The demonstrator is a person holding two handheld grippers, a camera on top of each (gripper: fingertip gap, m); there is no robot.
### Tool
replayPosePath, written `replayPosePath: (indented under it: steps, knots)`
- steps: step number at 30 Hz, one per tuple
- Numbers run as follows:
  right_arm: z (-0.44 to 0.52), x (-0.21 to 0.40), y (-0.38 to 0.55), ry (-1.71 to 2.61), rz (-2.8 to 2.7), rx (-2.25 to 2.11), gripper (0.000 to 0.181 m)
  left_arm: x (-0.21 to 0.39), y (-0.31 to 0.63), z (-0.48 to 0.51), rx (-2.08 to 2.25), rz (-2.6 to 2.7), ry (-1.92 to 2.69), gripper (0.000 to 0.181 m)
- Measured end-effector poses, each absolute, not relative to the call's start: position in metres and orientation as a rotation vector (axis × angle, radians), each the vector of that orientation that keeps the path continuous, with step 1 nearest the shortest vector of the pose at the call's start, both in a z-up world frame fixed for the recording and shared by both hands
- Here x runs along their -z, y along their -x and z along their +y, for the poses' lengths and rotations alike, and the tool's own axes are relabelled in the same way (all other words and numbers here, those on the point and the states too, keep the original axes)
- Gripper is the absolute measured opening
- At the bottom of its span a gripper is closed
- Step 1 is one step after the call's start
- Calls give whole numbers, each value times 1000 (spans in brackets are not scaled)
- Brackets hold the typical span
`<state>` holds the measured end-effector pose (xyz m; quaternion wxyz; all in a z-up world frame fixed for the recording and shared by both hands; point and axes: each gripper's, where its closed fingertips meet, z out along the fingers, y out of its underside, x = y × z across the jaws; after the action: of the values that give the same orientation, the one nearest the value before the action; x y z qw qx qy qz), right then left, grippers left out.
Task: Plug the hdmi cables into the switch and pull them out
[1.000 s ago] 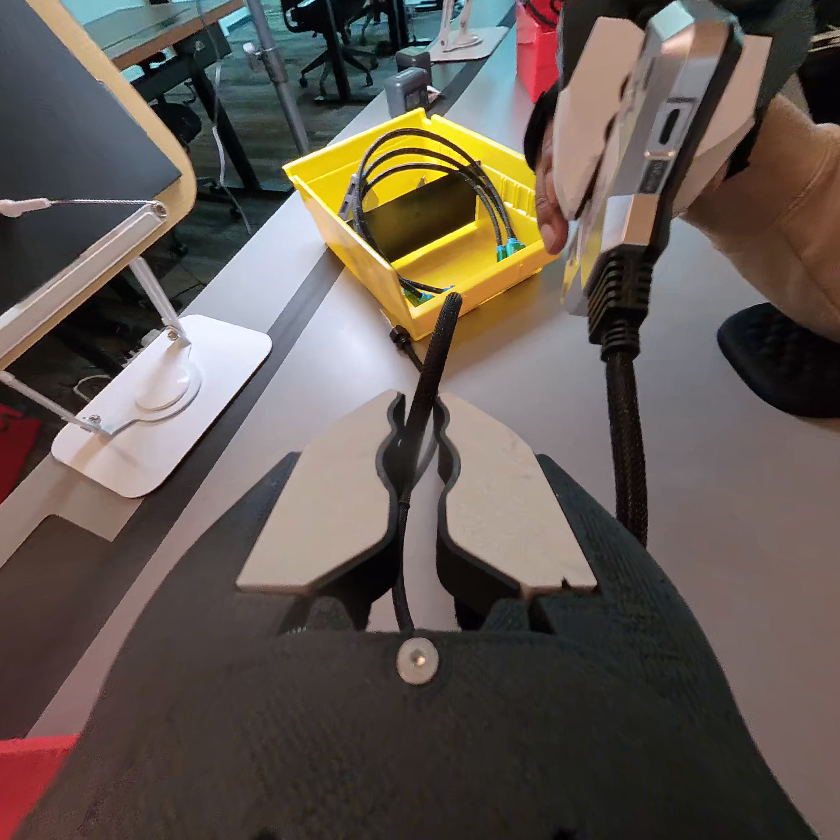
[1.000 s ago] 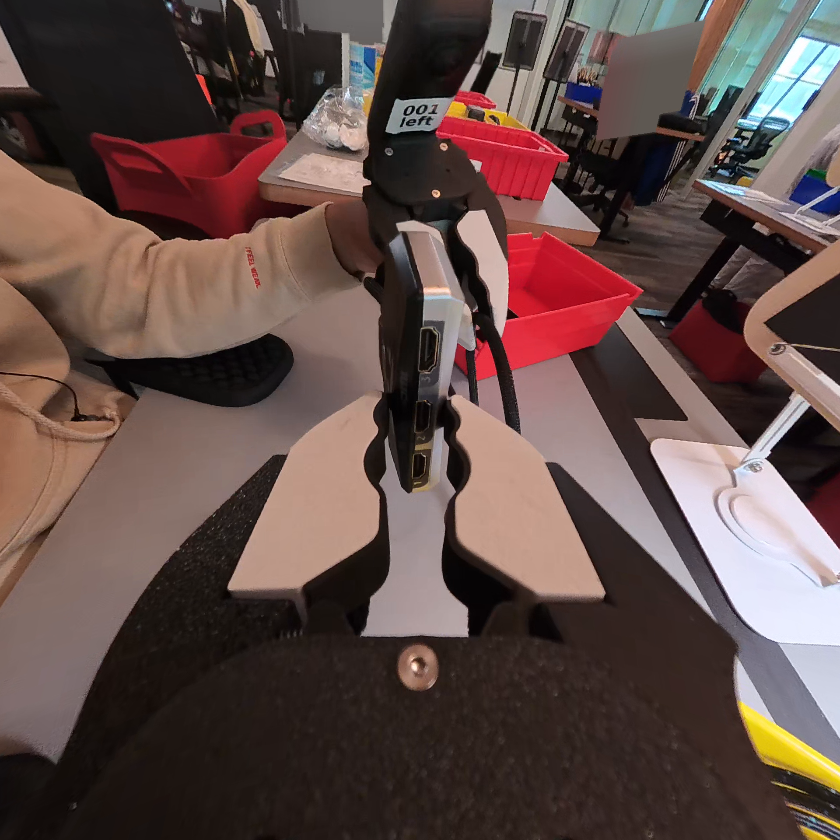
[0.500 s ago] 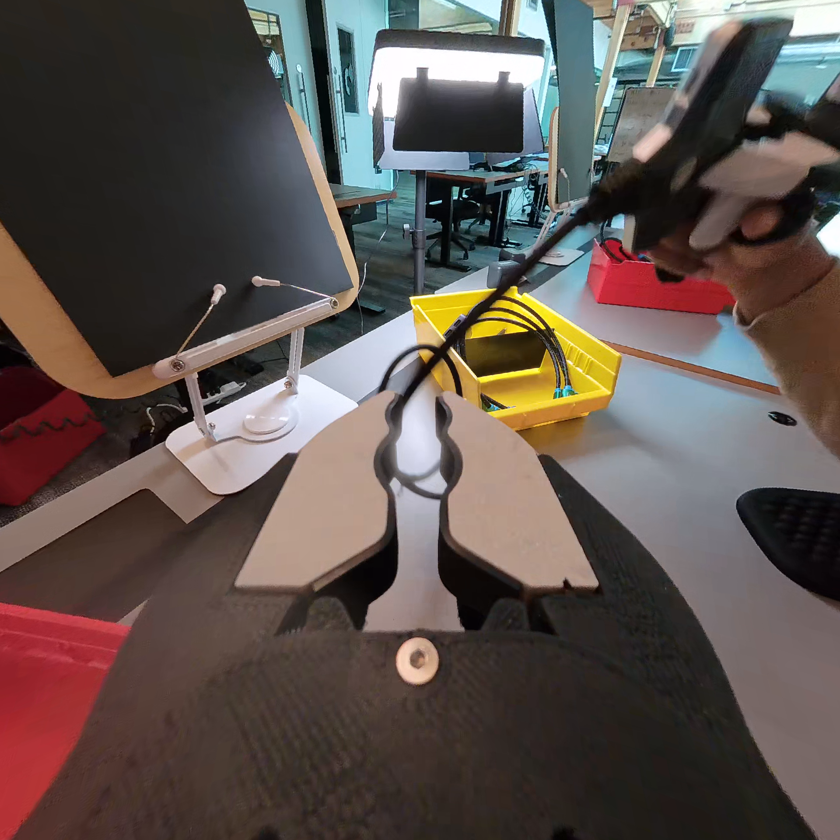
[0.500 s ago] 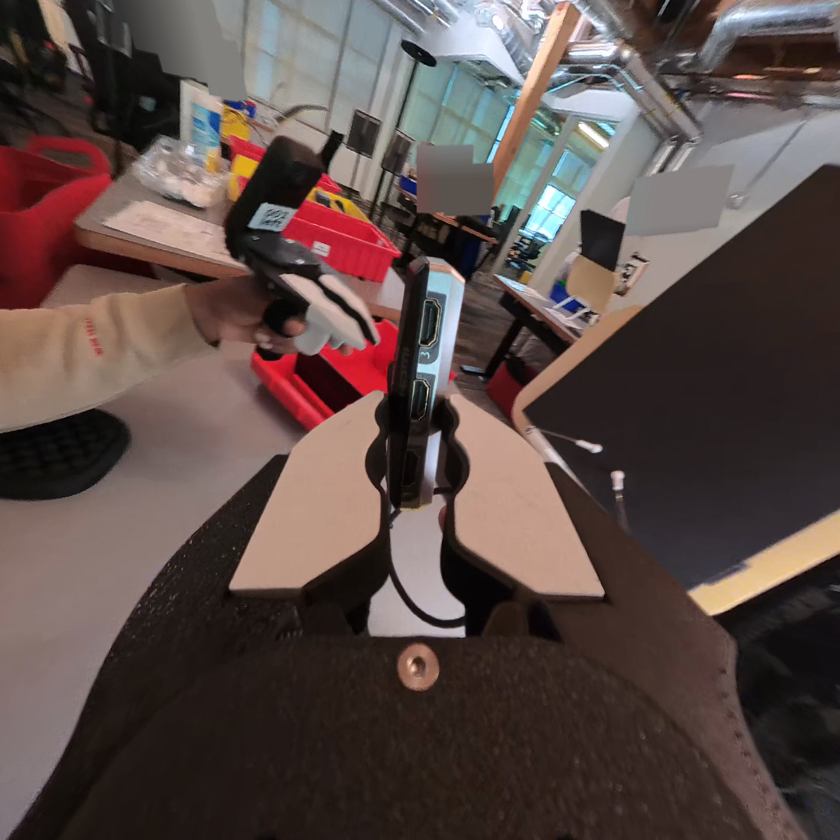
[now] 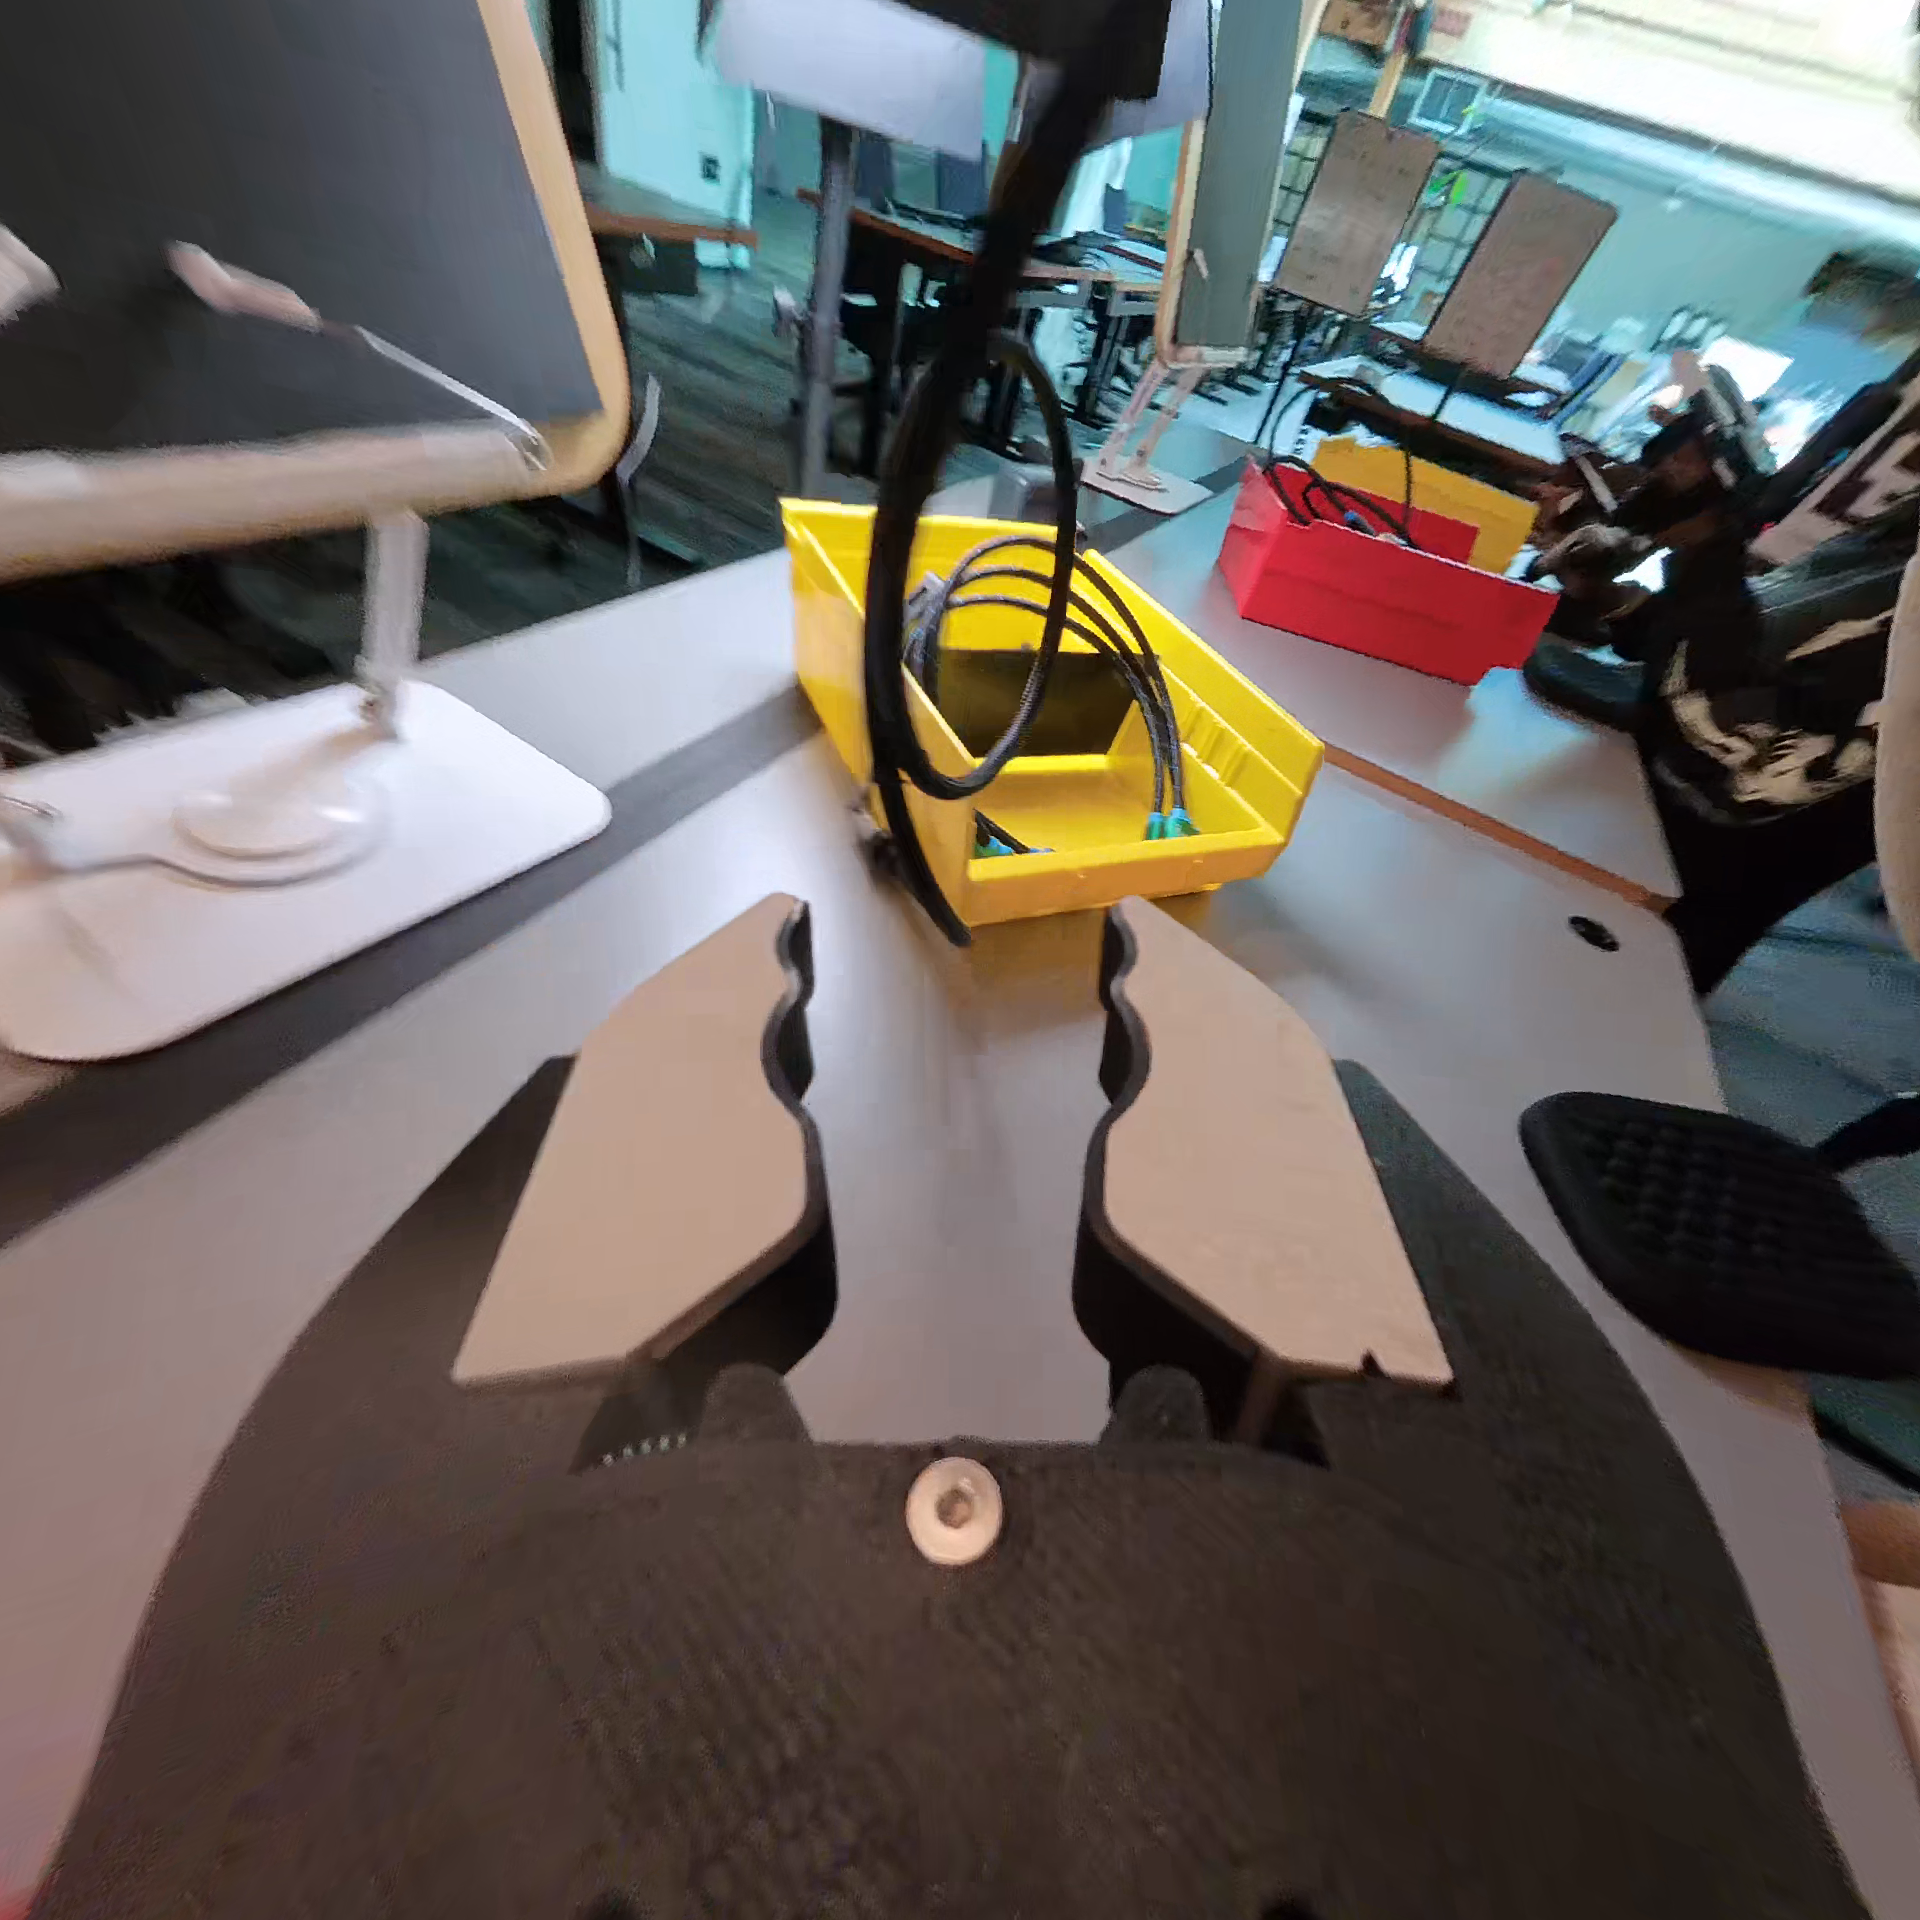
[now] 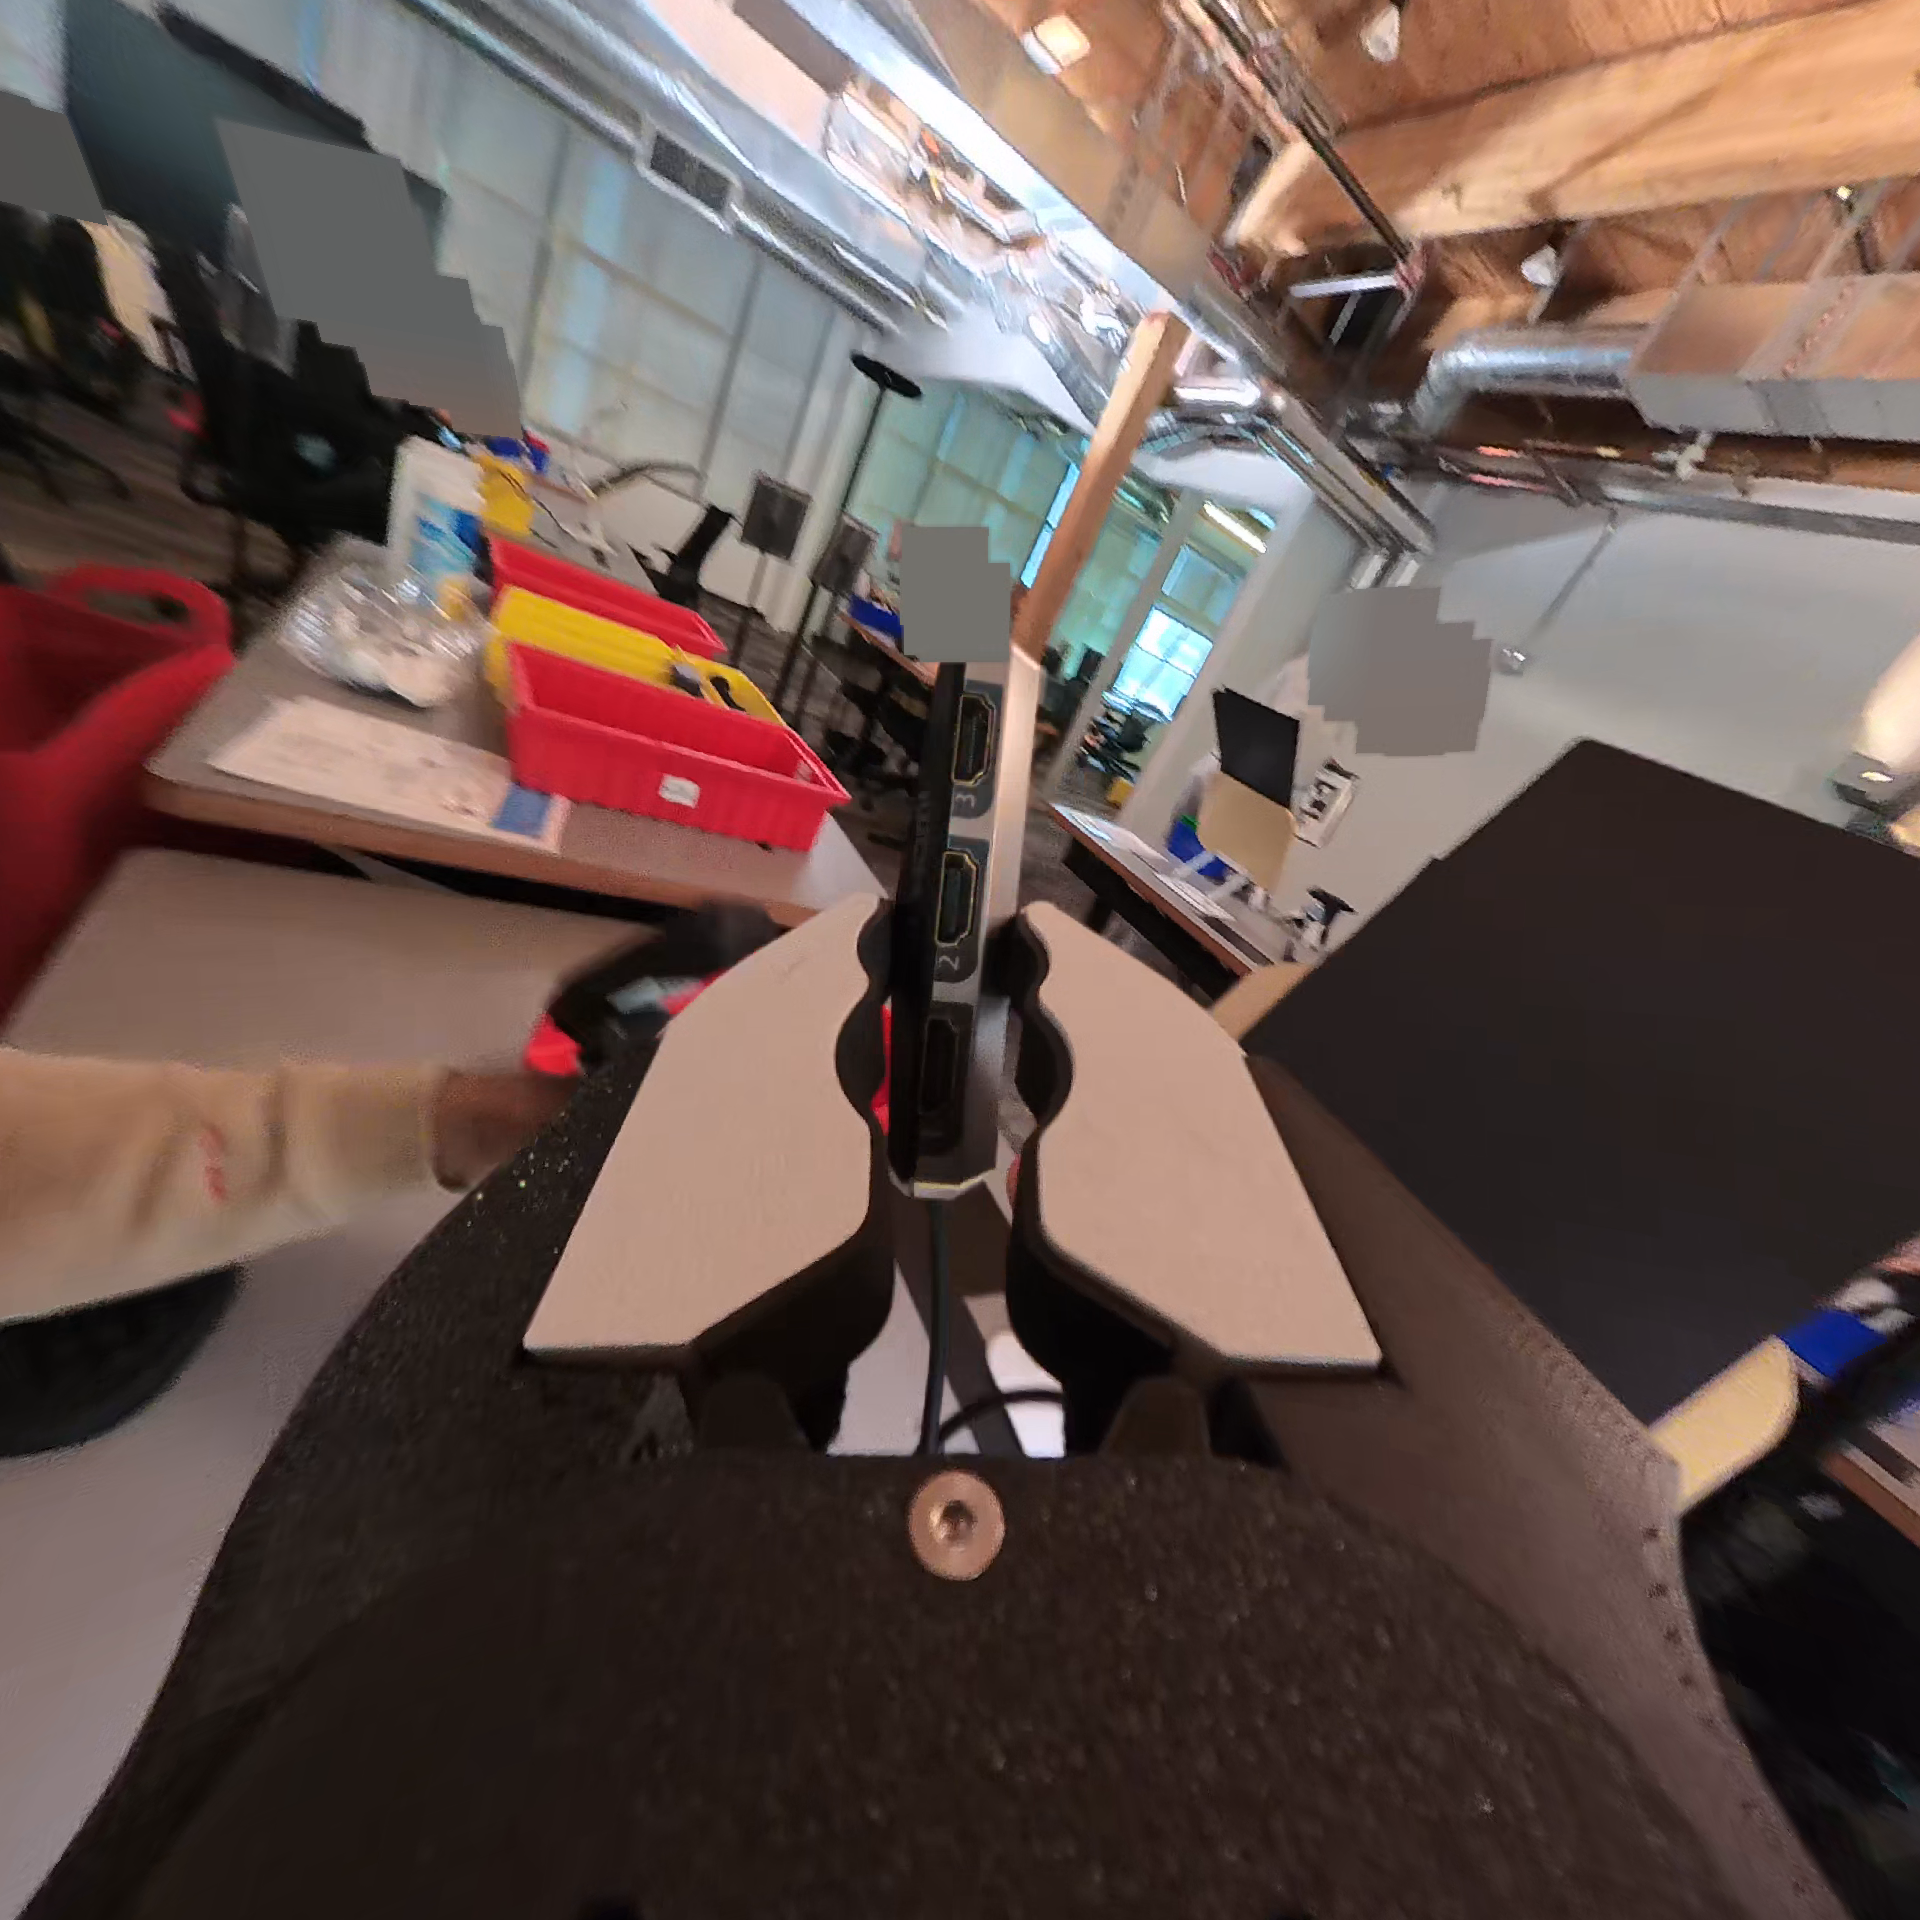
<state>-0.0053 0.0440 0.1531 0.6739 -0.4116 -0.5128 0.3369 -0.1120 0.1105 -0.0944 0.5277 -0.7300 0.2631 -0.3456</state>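
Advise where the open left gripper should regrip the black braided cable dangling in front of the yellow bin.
Take the black braided cable on its straight run left of the loop, above the yellow bin, likely approaching level from the near side. The left gripper is open and empty, and that run hangs near vertical, so the fingers can straddle it. Its free tip near the table would probably swing away.

A bin (image 5: 1226, 717) sits on the table (image 5: 1403, 997), cables (image 5: 1122, 644) coiled inside, stand base (image 5: 312, 831) to its left.
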Motion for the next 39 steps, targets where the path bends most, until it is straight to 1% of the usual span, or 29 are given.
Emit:
replayPosePath:
  steps: [2,5,7,9,10,12,14,17,20,25,30,33,35,37,39]
  knots:
    - [26,-160,3,878,-1144,-836,21,126,78,113,952,646,1785,64]
    - [8,-168,-4,825,-1126,-924,21,158,29,105,1094,717,1796,62]
    - [0,-172,-10,801,-1112,-993,21,155,12,103,1102,720,1731,58]
    - [-7,-173,-16,781,-1100,-1053,21,145,8,109,1072,673,1679,60]
    - [-10,-173,-18,771,-1094,-1082,21,140,9,115,1055,641,1663,56]
    - [-15,-173,-22,756,-1079,-1119,21,133,11,118,1062,630,1636,11]
    - [-15,-173,-28,747,-1051,-1093,21,125,20,115,1021,677,1636,10]
    - [-7,-165,-49,799,-1020,-1054,20,104,53,110,811,772,1610,8]
    - [8,-129,-65,938,-1076,-991,21,91,78,91,690,941,1638,9]
    - [30,-41,-77,1165,-1110,-980,21,80,96,65,548,1109,1650,10]
    - [52,28,-91,1290,-916,-1142,22,52,98,53,640,1044,1591,7]
    - [62,62,-99,1331,-847,-1200,22,46,102,50,676,1010,1615,6]
    - [65,86,-99,1393,-875,-1171,25,47,104,50,675,1002,1645,5]
    - [69,108,-98,1483,-935,-1060,34,48,102,49,689,991,1679,5]
    - [70,127,-95,1546,-1021,-940,35,45,95,45,727,994,1687,5]
